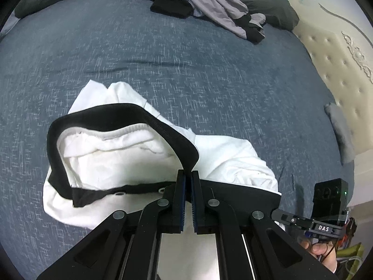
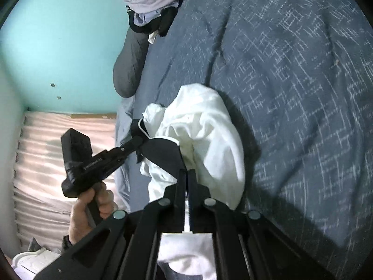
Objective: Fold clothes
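The left gripper (image 1: 188, 175) and right gripper (image 2: 187, 172) each pinch the black band of the white garment (image 1: 130, 149) in closed fingers above the blue bed (image 1: 209, 81), a clothes pile (image 1: 205, 7) well beyond.

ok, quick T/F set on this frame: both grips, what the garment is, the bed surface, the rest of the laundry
1. Both grippers are shut on the white garment with black trim. True: the left gripper pinches the black trim, and the right gripper pinches a black edge of it too.
2. The garment lies flat and already folded. False: it is bunched and partly lifted off the bed.
3. The blue bedspread is plain. False: it carries a pale flecked pattern.
4. A pile of grey and black clothes sits at the far side. True.
5. The pile touches the garment. False: bare bedspread lies between them.
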The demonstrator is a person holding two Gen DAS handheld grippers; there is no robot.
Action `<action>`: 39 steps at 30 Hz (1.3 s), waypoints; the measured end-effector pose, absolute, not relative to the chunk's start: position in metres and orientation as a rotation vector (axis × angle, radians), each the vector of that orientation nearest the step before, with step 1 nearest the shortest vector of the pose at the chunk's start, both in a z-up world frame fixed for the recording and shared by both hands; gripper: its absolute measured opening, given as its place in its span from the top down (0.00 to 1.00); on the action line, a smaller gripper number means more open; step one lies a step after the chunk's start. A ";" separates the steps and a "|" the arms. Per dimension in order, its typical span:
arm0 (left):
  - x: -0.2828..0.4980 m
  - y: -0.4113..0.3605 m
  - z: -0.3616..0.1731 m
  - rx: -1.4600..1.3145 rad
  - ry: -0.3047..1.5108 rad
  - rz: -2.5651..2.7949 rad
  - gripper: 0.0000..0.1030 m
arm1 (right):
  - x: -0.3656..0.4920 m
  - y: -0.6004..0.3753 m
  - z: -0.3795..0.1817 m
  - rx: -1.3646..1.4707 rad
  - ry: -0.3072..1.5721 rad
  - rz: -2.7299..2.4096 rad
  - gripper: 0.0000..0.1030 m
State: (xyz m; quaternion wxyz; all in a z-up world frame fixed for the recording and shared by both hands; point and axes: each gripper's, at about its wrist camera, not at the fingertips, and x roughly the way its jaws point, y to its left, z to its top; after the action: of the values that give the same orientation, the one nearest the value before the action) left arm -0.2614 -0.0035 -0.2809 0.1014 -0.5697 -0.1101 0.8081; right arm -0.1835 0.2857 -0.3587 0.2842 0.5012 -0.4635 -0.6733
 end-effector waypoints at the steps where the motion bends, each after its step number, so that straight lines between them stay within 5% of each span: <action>1: -0.260 -0.006 -0.281 -1.684 -0.337 2.383 0.96 | -0.183 0.284 -0.360 1.345 -1.245 -1.798 0.99; 24: -0.253 -0.013 -0.286 -1.639 -0.388 2.395 0.95 | -0.188 0.287 -0.304 1.261 -0.975 -2.116 0.93; 34: -0.253 -0.015 -0.286 -1.613 -0.420 2.380 0.95 | -0.218 0.241 -0.309 1.349 -0.711 -2.178 0.76; 37: -0.254 -0.016 -0.286 -1.595 -0.414 2.382 0.91 | -0.218 0.234 -0.312 1.379 -0.595 -2.196 0.71; 39: -0.253 -0.019 -0.283 -1.572 -0.415 2.389 0.76 | -0.217 0.230 -0.311 1.385 -0.500 -2.221 0.70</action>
State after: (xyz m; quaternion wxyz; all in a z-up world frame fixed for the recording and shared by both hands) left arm -0.2534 -0.0188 -0.2827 0.1257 -0.5399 -0.1424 0.8201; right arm -0.2174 0.2298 -0.3111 0.2361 0.5050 -0.1822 -0.8099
